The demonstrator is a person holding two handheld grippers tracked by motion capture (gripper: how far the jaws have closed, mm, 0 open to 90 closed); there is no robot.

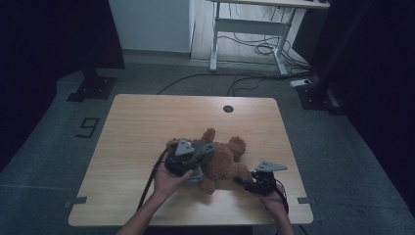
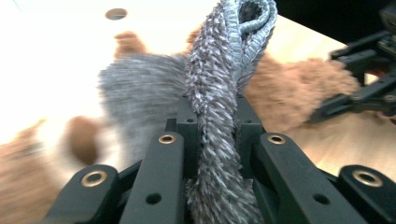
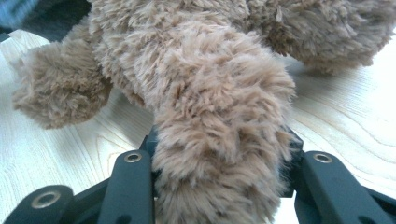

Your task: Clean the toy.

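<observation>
I've got the left gripper (image 2: 212, 140) clamped on the grey sweater (image 2: 140, 102), right gripper (image 3: 219, 177) pinching the teddy bear's (image 1: 222, 159) leg opposite.

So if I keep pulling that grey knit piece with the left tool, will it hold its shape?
Probably not: the grey knit piece already bunches and folds between the left tool, so it looks floppy and stretchy. The teddy bear seems soft and light, and may drag along.

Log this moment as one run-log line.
left gripper: shut on grey knit garment | right gripper: shut on teddy bear leg | bear lying on wooden table
</observation>
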